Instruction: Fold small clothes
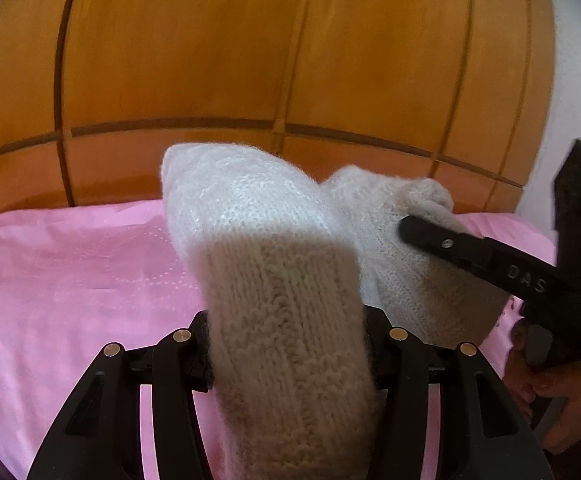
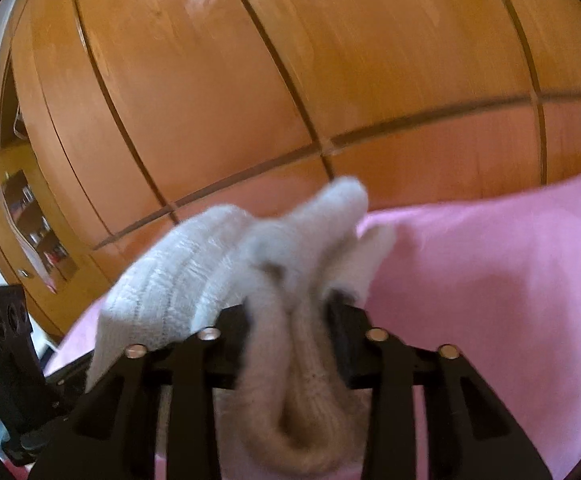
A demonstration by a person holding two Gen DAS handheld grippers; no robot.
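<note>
Knitted sock [image 1: 274, 280]; hand [image 1: 558, 392] left-view only

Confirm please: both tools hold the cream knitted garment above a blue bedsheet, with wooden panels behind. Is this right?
Only the colour is wrong: the bedsheet is pink, as both wrist views show. The left tool and right tool do hold the cream knitted garment before the wooden panels.

home bedroom, pink bedsheet [image 1: 70, 272], big wood wardrobe doors [image 1: 194, 52] behind
</note>
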